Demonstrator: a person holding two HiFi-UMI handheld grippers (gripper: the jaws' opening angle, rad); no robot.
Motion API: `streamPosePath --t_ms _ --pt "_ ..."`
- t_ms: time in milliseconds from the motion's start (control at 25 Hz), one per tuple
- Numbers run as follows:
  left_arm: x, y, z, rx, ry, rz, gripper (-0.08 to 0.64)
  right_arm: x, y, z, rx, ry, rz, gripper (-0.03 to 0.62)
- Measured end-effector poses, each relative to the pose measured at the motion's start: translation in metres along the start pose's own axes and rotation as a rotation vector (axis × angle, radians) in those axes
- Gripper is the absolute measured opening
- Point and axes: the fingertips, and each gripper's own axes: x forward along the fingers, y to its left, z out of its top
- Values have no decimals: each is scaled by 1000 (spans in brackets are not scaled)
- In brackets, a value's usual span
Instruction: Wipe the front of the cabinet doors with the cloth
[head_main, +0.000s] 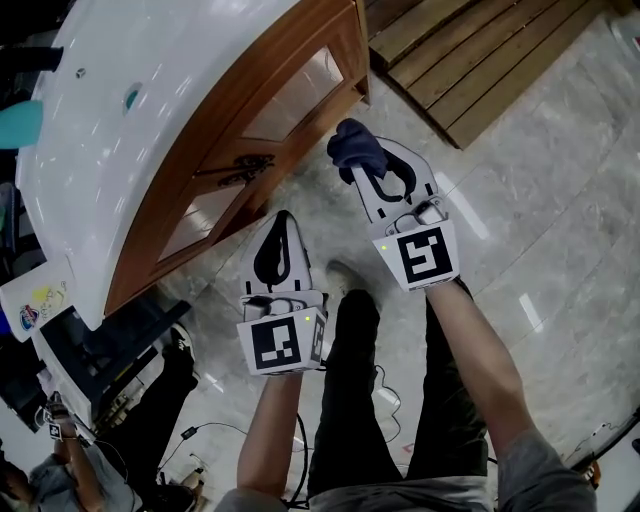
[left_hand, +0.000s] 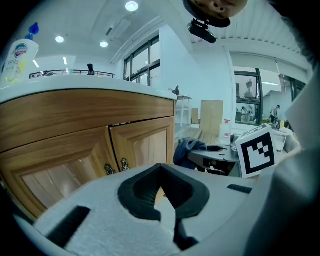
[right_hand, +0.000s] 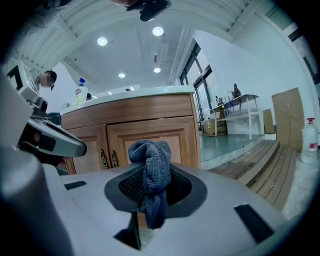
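Observation:
The wooden cabinet doors (head_main: 290, 105) stand under a white countertop (head_main: 150, 80), with dark metal handles (head_main: 240, 170) where the two doors meet. My right gripper (head_main: 352, 165) is shut on a dark blue cloth (head_main: 358, 148), held a short way off the right door and not touching it. In the right gripper view the cloth (right_hand: 152, 165) bunches up out of the right gripper (right_hand: 150, 200), with the doors (right_hand: 145, 132) behind it. My left gripper (head_main: 283, 220) is shut and holds nothing, lower and nearer to me. The left gripper (left_hand: 161, 192) faces the doors (left_hand: 142, 145).
A slatted wooden platform (head_main: 470, 60) lies on the marble floor beyond the cabinet's right end. A spray bottle (left_hand: 17, 55) stands on the countertop. A person (head_main: 60, 460) and cables (head_main: 200, 435) are at the lower left. My own legs (head_main: 350, 400) are below the grippers.

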Motion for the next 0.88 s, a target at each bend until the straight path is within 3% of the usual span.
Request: streamPosePath --t_ms 600,880 --pt "3 29 -32 11 -6 -16 6 41 76 -65 -43 57 118 80" --pt "11 52 -47 29 -9 -19 6 73 100 -89 -70 36 130 80"
